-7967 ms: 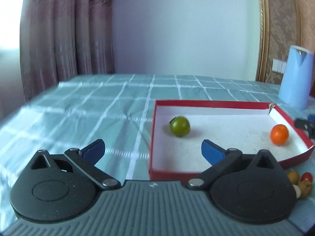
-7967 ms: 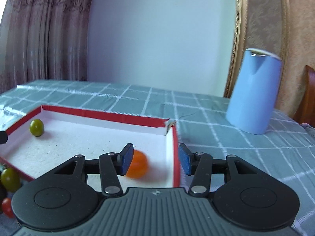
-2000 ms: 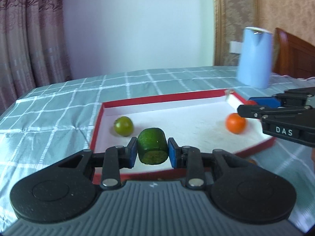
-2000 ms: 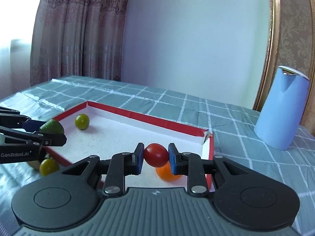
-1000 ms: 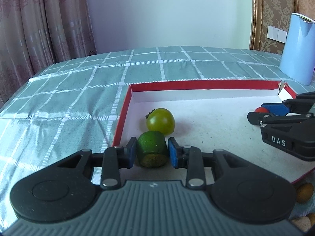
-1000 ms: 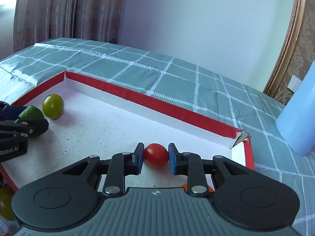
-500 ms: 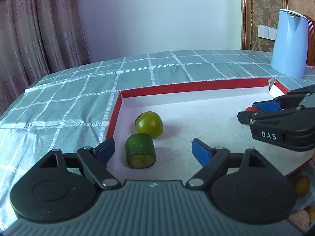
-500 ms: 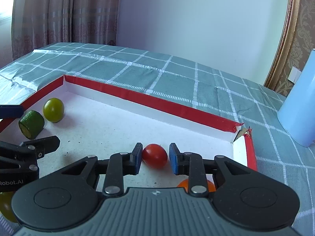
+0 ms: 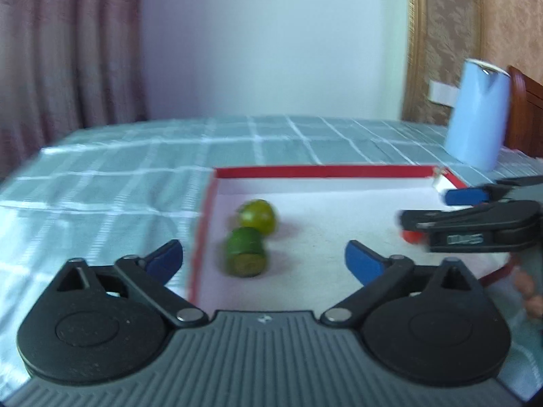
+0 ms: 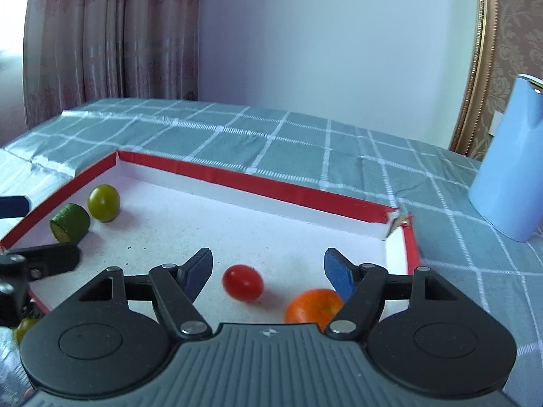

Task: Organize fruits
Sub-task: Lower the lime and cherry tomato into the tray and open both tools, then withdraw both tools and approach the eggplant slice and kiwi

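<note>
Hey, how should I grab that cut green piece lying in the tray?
Grip the cut green piece across its curved sides, coming from above with the left hand-held gripper. It lies on its side, flat cut face toward that gripper, close beside the round green fruit.

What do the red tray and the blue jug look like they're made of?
The tray looks like cardboard: matte red outside, speckled white inside, with thin folded walls and a torn corner showing grey board. The jug looks like smooth plastic or coated metal, pale blue with a soft sheen; the pictures don't settle which.
</note>
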Available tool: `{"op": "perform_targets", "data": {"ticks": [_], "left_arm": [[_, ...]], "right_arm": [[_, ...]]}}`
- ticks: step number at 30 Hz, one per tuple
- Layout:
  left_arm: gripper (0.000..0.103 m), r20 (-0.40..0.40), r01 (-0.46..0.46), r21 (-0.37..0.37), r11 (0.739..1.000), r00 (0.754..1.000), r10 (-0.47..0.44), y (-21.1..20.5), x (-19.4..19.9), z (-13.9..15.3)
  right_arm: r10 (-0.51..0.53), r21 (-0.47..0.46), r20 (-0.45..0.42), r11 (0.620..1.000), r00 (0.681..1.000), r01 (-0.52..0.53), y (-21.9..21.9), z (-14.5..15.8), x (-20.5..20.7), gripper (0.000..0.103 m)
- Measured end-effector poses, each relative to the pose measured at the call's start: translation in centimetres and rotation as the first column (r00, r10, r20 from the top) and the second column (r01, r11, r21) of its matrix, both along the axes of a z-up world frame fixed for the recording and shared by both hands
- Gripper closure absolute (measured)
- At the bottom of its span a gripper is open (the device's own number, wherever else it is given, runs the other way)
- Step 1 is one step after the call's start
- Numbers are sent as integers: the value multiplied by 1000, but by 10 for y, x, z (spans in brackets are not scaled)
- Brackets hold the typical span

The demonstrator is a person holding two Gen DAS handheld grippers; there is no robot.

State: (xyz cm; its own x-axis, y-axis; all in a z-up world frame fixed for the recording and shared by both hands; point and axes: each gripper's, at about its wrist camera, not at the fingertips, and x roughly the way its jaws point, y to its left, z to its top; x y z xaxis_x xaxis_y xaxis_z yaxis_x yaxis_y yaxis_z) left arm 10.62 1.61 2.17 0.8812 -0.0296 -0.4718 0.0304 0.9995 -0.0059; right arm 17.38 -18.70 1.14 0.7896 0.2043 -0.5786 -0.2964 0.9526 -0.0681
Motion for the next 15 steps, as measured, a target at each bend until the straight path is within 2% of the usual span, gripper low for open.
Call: {"op": "perform_targets", "data": {"ticks": [6,11,15], "left_arm": [[0,42,-46,-22,999,998,47,20,-35,0],[0,28,9,57,998,1000,-10,14,-55,-9],[0,13,38,25,999,999,-38,19,-54,-10]], "right_arm": [[-4,123,37,992,999,0,-26,17,-34,31],[0,181,58,983,998,-10,-46,16,-64,30],[2,196,32,981,999,-8,-57,6,-77,30]]}}
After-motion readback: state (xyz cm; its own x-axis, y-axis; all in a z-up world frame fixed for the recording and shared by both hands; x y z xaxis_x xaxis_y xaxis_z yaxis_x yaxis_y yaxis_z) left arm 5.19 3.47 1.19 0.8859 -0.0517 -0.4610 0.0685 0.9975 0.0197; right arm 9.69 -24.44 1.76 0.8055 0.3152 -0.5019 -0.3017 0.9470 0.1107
